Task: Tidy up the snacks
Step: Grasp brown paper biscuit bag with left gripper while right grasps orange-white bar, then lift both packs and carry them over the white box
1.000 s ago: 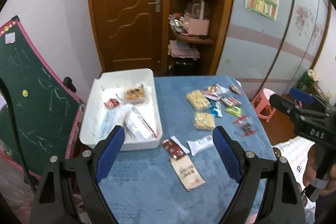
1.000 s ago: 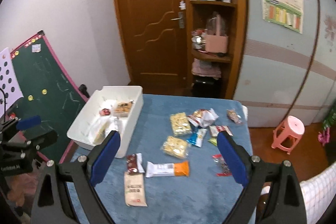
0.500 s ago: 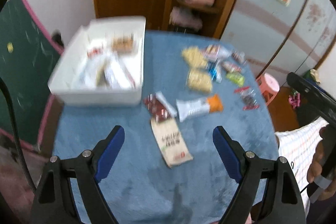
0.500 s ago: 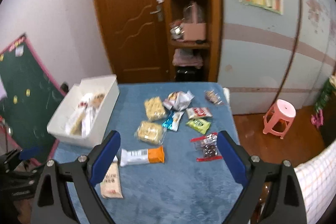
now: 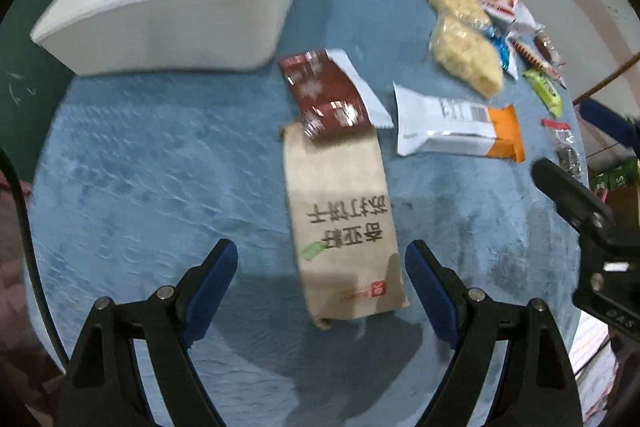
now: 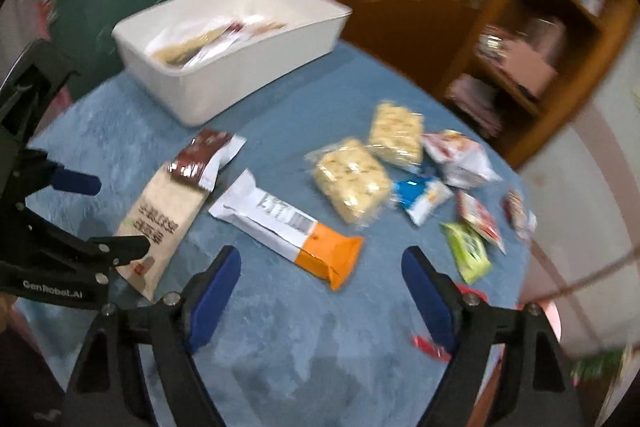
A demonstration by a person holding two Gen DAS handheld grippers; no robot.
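Blue plush cloth [image 5: 160, 187] covers the table, with the white bin [image 5: 180, 23] as landmark. Just in front of the bin lies the tan cracker packet [image 5: 340, 223], a maroon sachet [image 5: 320, 91] overlapping its bin-side end. The left gripper [image 5: 320, 287] hangs wide open over the packet's other end, holding nothing. The right gripper [image 6: 320, 287], jaws just narrowing yet empty, hovers by the white-and-orange bar [image 6: 288, 223]. The packet looks light, crinkly and crushable; pinching across its long edges seems best.

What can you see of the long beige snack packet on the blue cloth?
The beige packet looks like matte paper, long and flat, printed with dark characters, a small green mark and a red logo. It lies on the blue cloth. A dark red wrapper overlaps its far end. The left gripper stands open around its near end, without touching.
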